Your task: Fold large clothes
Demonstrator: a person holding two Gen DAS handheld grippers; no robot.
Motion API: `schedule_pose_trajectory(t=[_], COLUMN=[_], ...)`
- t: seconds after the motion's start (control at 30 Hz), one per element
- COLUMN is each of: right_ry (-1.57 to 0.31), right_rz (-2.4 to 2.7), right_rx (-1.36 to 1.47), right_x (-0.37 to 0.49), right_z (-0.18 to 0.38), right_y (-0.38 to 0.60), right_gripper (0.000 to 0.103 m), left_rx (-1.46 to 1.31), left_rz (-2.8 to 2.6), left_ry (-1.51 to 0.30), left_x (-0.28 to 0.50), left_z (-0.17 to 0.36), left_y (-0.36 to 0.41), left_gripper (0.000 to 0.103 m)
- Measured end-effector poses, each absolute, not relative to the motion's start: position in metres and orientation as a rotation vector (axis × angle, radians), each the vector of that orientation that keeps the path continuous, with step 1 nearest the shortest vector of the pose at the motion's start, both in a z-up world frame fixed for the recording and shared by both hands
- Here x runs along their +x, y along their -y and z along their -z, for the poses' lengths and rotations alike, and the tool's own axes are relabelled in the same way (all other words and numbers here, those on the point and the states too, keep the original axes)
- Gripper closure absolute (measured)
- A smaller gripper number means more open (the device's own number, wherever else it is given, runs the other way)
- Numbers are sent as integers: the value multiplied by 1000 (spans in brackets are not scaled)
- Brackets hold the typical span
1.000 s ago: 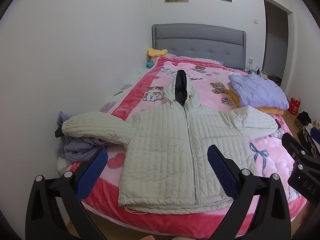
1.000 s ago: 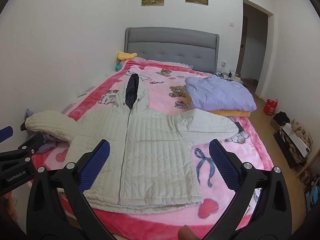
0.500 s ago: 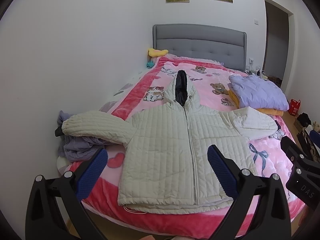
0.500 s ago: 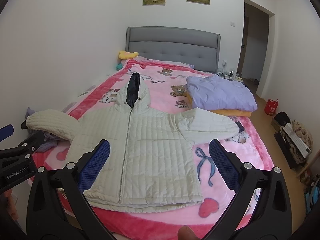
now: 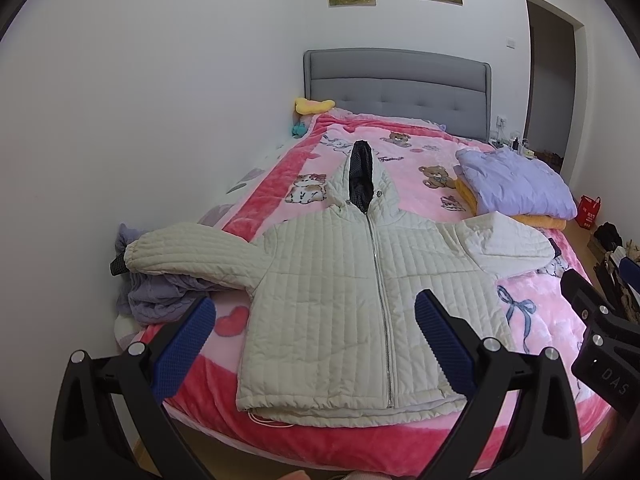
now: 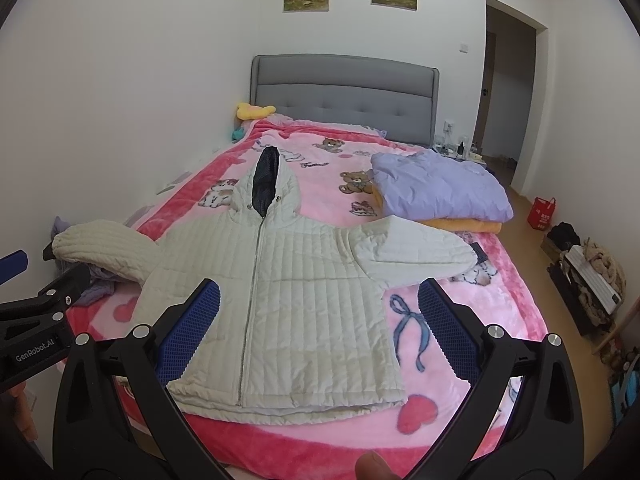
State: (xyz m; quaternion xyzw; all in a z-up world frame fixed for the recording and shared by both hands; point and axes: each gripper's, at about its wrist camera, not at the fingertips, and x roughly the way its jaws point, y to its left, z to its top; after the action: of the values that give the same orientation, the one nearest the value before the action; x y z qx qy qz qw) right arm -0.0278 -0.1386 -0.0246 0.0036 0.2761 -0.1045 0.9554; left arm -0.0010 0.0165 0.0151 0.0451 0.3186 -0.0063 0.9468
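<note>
A cream quilted hooded jacket (image 5: pixel 352 292) (image 6: pixel 280 292) lies flat and zipped on the pink bed, hood toward the headboard, both sleeves spread out. Its left sleeve (image 5: pixel 188 256) rests on a heap of grey clothes at the bed's left edge. The right sleeve (image 6: pixel 412 248) points toward the folded pile. My left gripper (image 5: pixel 316 328) hovers open above the jacket's hem, nothing between its blue pads. My right gripper (image 6: pixel 320 320) is open too, held over the lower right of the jacket. Neither touches the cloth.
A folded lilac garment (image 6: pixel 440 192) on an orange one sits at the bed's right side. Grey clothes (image 5: pixel 160 292) bunch at the left edge by the wall. A grey headboard (image 5: pixel 396 88), a yellow plush (image 5: pixel 312 106), a red bag (image 6: pixel 542 214) and floor clutter (image 6: pixel 592 276) lie around.
Both views have shifted very slightly; the jacket and the rest of the bed are as before, and both grippers stay open.
</note>
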Motion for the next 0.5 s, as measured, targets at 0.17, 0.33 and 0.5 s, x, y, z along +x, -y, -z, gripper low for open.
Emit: schedule_pose_trajectory(t=[0.17, 0.33, 0.5], right_ry=[-563, -562, -563], right_rz=[215, 215, 217], right_rx=[8, 9, 10], right_x=[-28, -28, -29], right_z=[25, 25, 26], right_y=[140, 141, 141], right_gripper=[8, 8, 8], left_rx=[95, 99, 102], left_rz=[14, 14, 13], left_ry=[-651, -655, -662], left_x=[-1, -4, -5], left_z=[-15, -11, -6], left_y=[-16, -13, -10], left_gripper=[5, 5, 5])
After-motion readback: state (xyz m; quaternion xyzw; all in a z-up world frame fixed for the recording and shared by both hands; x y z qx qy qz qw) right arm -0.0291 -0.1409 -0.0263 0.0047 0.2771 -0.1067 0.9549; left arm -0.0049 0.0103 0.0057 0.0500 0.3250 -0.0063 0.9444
